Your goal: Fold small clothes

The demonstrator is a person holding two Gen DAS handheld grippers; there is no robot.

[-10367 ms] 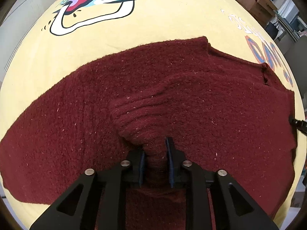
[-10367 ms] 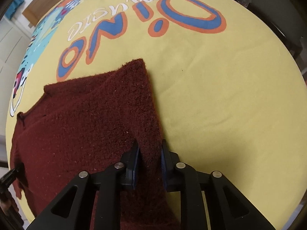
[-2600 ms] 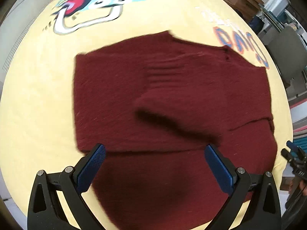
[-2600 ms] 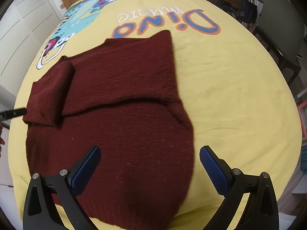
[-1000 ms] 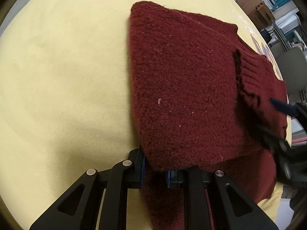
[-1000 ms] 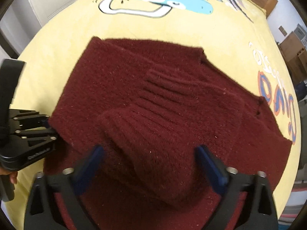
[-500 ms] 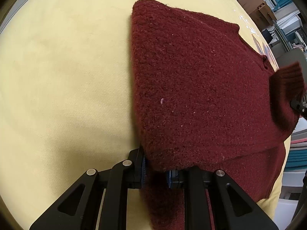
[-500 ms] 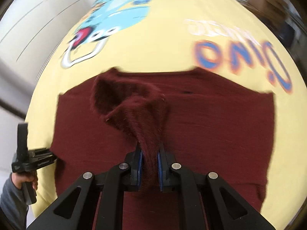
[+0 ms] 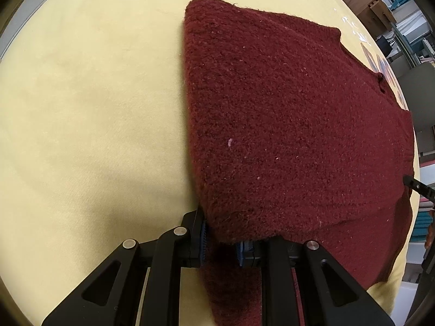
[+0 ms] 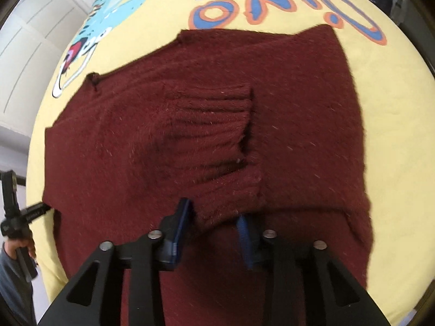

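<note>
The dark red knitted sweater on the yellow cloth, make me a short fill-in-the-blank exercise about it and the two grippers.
1. The left gripper is shut on the ____ of the dark red knitted sweater.
2. The ribbed cuff lies between the right gripper jaws, which are ____.
3. The sweater lies on a ____ printed cloth.

Missing words: edge; open; yellow

a yellow bedspread [image 10: 394,108] printed with a blue cartoon dinosaur [image 10: 114,2] and blue-and-orange lettering [image 10: 285,8] (upside down from the right wrist) covers the surface, with white panelled doors [image 10: 27,40] beyond it, and a wooden cabinet [image 9: 367,2] near stacked shelving [image 9: 407,19].
</note>
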